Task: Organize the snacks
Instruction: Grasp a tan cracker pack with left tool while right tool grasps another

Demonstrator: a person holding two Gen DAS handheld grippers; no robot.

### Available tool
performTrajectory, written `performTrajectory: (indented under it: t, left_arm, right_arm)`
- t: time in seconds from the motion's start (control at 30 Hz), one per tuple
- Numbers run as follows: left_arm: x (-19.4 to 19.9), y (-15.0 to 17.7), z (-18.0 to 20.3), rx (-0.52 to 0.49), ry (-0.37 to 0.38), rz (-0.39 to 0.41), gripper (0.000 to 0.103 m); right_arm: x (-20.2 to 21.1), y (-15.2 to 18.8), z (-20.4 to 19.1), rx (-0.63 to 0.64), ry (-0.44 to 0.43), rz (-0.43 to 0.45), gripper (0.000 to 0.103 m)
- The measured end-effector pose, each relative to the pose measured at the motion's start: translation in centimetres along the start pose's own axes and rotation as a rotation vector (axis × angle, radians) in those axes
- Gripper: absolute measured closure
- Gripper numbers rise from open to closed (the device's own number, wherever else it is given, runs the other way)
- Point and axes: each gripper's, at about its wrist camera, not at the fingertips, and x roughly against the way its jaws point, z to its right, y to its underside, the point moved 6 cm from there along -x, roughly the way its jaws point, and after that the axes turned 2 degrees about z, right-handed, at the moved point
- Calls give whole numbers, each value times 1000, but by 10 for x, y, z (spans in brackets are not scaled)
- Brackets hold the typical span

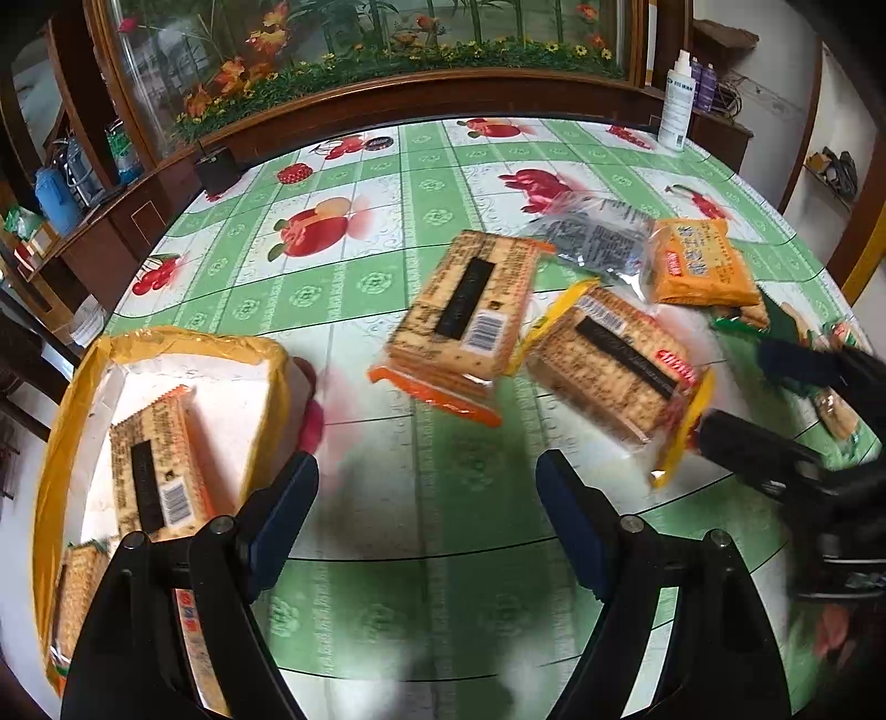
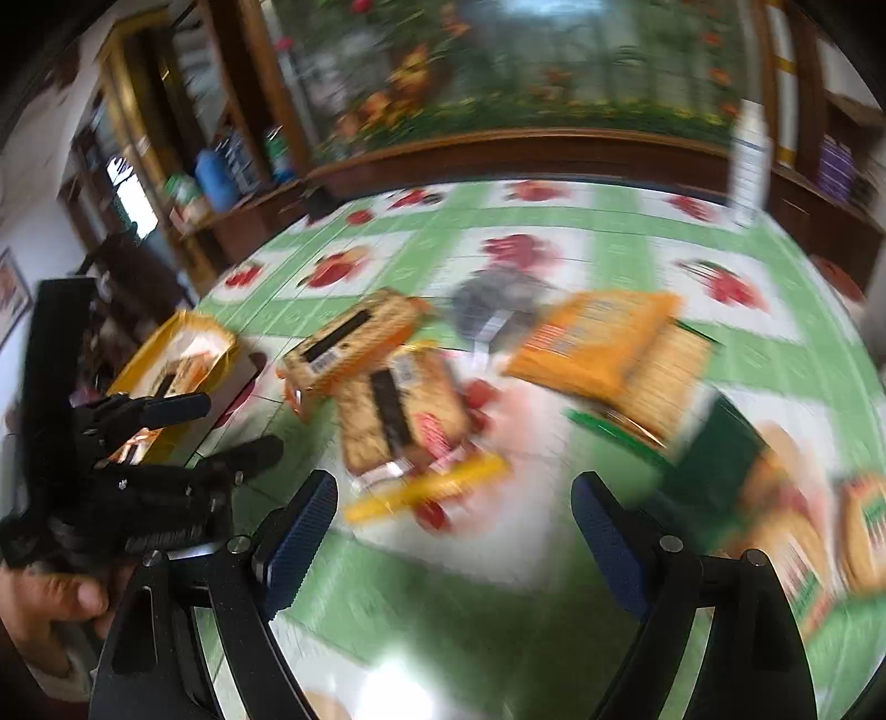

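My left gripper is open and empty above the tablecloth. A white box with a yellow rim at the left holds cracker packs. An orange-edged cracker pack, a yellow-edged cracker pack, a grey bag and an orange pack lie on the table ahead. My right gripper is open and empty; the yellow-edged pack lies just ahead of it. The orange pack and green packs lie to its right. The right wrist view is blurred.
The round table has a green and white fruit-print cloth. A white spray bottle stands at the far right edge. A dark wooden cabinet with a flower display runs behind. The other gripper shows at the left of the right wrist view.
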Motion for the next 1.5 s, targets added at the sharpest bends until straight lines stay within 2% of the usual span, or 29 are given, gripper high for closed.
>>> performTrajectory:
  t: [0.1,0.3,0.47,0.53,0.57,0.6,0.67,0.77,0.9,0.97,1.17,1.2,1.33,1.47,1.5]
  left_arm:
    - [-6,-2,-9,-8,-15,-18,22]
    - [-14,-5,-19,-13,0,-27,22]
    - [-20,-11,-16,-54,-8,-39,22]
    - [-22,-15,-14,-66,-3,-39,22]
    - [-23,-17,-12,-76,-1,-37,22]
    - [-24,-20,-8,-91,0,-38,22]
    - [-27,-25,2,-128,3,-46,22]
    - [-32,-34,22,-194,7,-49,22]
    - [-41,-51,38,-257,-30,-18,19]
    - [-52,-58,39,-246,-29,-33,19]
    - [-72,-70,36,-154,57,-54,7]
    - [-74,-71,36,-141,65,-57,3]
    - [-80,-68,38,-55,139,-52,2]
    - [-77,-67,42,-36,154,-16,12]
    - [-75,-67,43,-32,156,-5,26]
  right_arm:
    - [-27,-7,-15,54,-19,-48,9]
    - [-60,-14,-14,54,-37,-110,7]
    - [-65,-16,-10,104,23,-115,5]
    - [-67,-13,-11,171,90,-125,7]
    - [-65,-12,-12,184,93,-118,13]
    - [-60,-11,-12,169,71,-113,30]
    - [-48,-8,-3,132,106,-121,30]
    - [-30,0,6,57,44,-103,30]
    - [-5,8,19,-30,-10,-69,30]
    - [7,13,21,-48,-15,-58,30]
    - [26,17,18,-46,-42,-15,30]
    - [29,16,15,-43,-50,-8,30]
    - [34,14,10,-37,-54,6,30]
    - [42,15,10,-55,-51,24,30]
    - [43,15,12,-58,-50,26,30]
